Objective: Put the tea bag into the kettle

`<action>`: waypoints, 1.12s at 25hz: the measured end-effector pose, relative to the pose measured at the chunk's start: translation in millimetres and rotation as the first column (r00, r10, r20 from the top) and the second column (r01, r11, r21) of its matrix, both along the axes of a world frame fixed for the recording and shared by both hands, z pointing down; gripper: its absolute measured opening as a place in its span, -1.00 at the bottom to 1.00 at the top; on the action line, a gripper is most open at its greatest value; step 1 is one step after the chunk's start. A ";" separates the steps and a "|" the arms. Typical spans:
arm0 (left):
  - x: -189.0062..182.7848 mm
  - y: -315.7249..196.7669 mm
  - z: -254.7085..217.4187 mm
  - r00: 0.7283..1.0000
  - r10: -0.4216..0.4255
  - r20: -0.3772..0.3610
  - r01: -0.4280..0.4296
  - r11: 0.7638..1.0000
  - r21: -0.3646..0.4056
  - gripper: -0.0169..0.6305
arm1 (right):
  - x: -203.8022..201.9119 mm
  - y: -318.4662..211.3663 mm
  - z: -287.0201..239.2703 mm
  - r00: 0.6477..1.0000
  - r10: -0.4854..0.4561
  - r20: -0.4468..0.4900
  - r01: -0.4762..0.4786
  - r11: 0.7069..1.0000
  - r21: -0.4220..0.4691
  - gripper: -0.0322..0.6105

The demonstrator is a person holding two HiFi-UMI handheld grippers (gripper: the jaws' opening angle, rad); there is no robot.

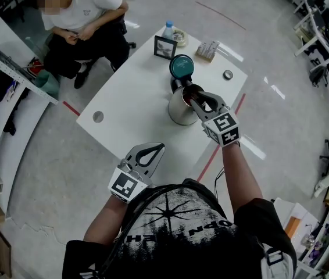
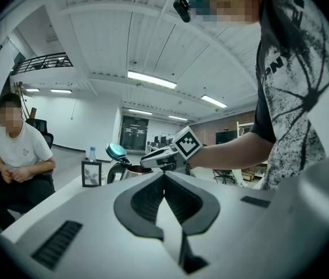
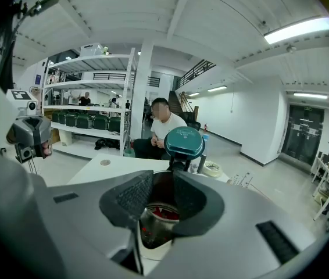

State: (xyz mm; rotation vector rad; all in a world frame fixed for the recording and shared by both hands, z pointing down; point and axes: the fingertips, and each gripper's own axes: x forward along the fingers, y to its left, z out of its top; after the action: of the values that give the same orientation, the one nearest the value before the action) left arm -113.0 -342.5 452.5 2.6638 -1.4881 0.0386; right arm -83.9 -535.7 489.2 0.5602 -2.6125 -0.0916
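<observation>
The steel kettle (image 1: 180,110) stands on the white table (image 1: 135,103), its teal lid (image 1: 182,66) tipped up at the back. My right gripper (image 1: 195,99) hovers over the kettle's mouth with its jaws apart and nothing between the pads. In the right gripper view I look between the jaws (image 3: 163,178) down into the kettle (image 3: 156,222), where something red (image 3: 163,214) lies inside. My left gripper (image 1: 157,148) rests at the table's near edge, its jaws together and empty; the left gripper view shows its tips (image 2: 164,174) meeting.
At the table's far end are a black picture frame (image 1: 165,46), a water bottle (image 1: 168,29), a tape roll (image 1: 180,38), a small box (image 1: 207,50) and a small round object (image 1: 228,74). A seated person (image 1: 83,22) is beyond the table. Shelving (image 1: 2,97) runs along the left.
</observation>
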 end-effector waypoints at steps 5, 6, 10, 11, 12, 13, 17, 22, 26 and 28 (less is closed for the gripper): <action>-4.1 5.2 -3.5 0.999 0.049 -0.006 -0.049 0.999 0.016 -0.92 | 3.4 27.6 -17.4 0.999 0.021 0.024 -0.022 0.998 0.056 -0.60; -4.3 6.1 -4.5 0.998 0.070 -0.007 -0.070 0.997 0.020 -0.92 | 6.4 35.0 -21.7 0.999 0.038 0.032 -0.040 0.997 0.067 -0.60; -3.9 8.6 -8.9 0.988 0.155 -0.004 -0.155 0.987 0.036 -0.92 | 20.4 63.9 -34.1 0.991 0.106 0.080 -0.112 0.991 0.077 -0.60; -3.8 9.7 -10.1 0.985 0.173 -0.005 -0.173 0.984 0.038 -0.92 | 22.9 71.9 -37.7 0.988 0.116 0.101 -0.124 0.990 0.067 -0.60; -3.8 10.7 -11.4 0.982 0.191 -0.006 -0.191 0.981 0.042 -0.92 | 25.3 79.9 -42.0 0.985 0.127 0.121 -0.135 0.989 0.062 -0.60; -4.1 11.7 -12.9 0.978 0.210 -0.008 -0.209 0.977 0.046 -0.92 | 27.9 87.8 -46.3 0.981 0.137 0.135 -0.147 0.987 0.063 -0.60; -6.0 15.1 -15.1 0.961 0.276 0.005 -0.276 0.960 0.041 -0.92 | 39.9 117.4 -58.9 0.967 0.188 0.171 -0.208 0.972 0.106 -0.66; -0.1 27.7 -19.5 0.927 0.374 0.009 -0.374 0.925 0.061 -0.92 | 55.2 149.8 -53.2 0.942 0.266 0.206 -0.294 0.949 0.116 -0.82; 5.3 37.8 -19.7 0.909 0.417 0.005 -0.416 0.908 0.055 -0.92 | 66.5 179.4 -48.9 0.920 0.309 0.241 -0.343 0.933 0.113 -0.86; 7.7 42.0 -17.1 0.900 0.436 0.018 -0.437 0.898 0.056 -0.92 | 71.8 193.2 -48.6 0.913 0.319 0.255 -0.358 0.926 0.122 -0.86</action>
State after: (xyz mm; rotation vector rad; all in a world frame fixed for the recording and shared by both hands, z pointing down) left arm -105.3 -300.6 435.4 2.9891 -0.8708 0.0318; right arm -12.1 -342.5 440.6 1.1408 -2.6976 -0.1412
